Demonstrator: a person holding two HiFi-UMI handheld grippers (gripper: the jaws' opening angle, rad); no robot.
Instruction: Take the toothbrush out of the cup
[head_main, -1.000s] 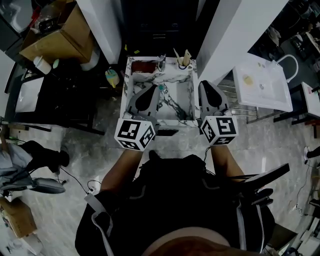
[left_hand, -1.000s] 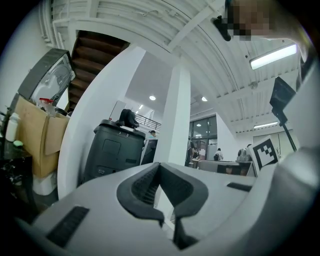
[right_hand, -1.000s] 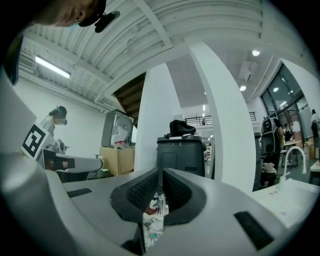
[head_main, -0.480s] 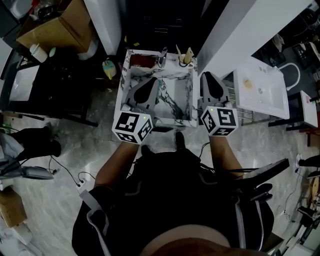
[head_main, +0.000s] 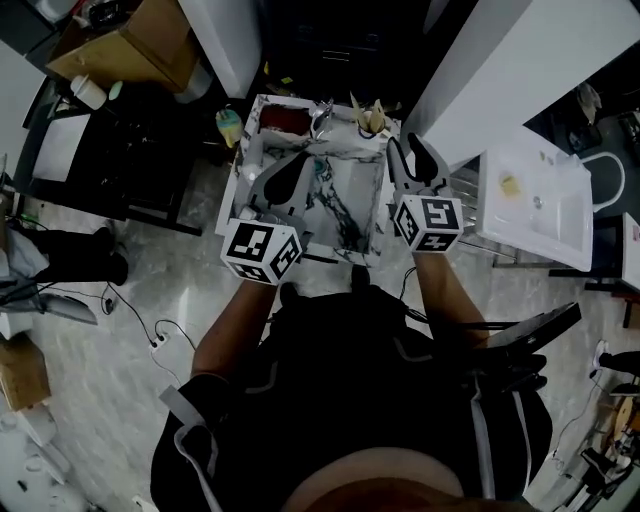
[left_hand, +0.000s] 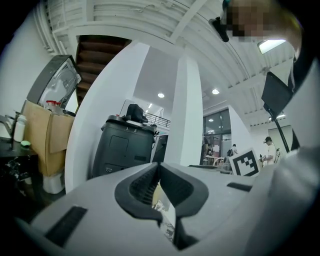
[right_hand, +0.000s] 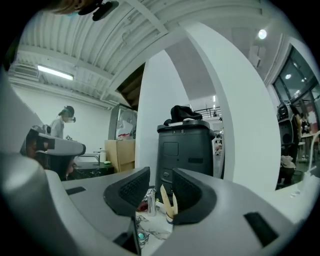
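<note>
A pale cup (head_main: 372, 124) with toothbrush handles (head_main: 355, 105) sticking up stands at the back right corner of the marbled basin (head_main: 345, 215), next to a chrome tap (head_main: 322, 115). My right gripper (head_main: 412, 148) hangs over the basin's right rim, short of the cup. Its jaws are opening and nothing is between them. In the right gripper view the cup (right_hand: 170, 216) and toothbrush handles (right_hand: 164, 196) show beyond the gap of the right gripper (right_hand: 160, 186), with the tap (right_hand: 150, 201) to their left. My left gripper (head_main: 298, 162) is shut and empty over the basin's left half, and the left gripper (left_hand: 158, 168) points level.
A red object (head_main: 280, 118) lies at the basin's back left. A black bin (right_hand: 187, 150) stands behind the basin between white pillars. A white washbasin (head_main: 535, 200) is at the right, a cardboard box (head_main: 130, 50) at the far left. A person (right_hand: 62, 122) stands in the background.
Both grippers have moved forward over the basin toward its back. The right gripper's jaws, shut before, now stand apart.
</note>
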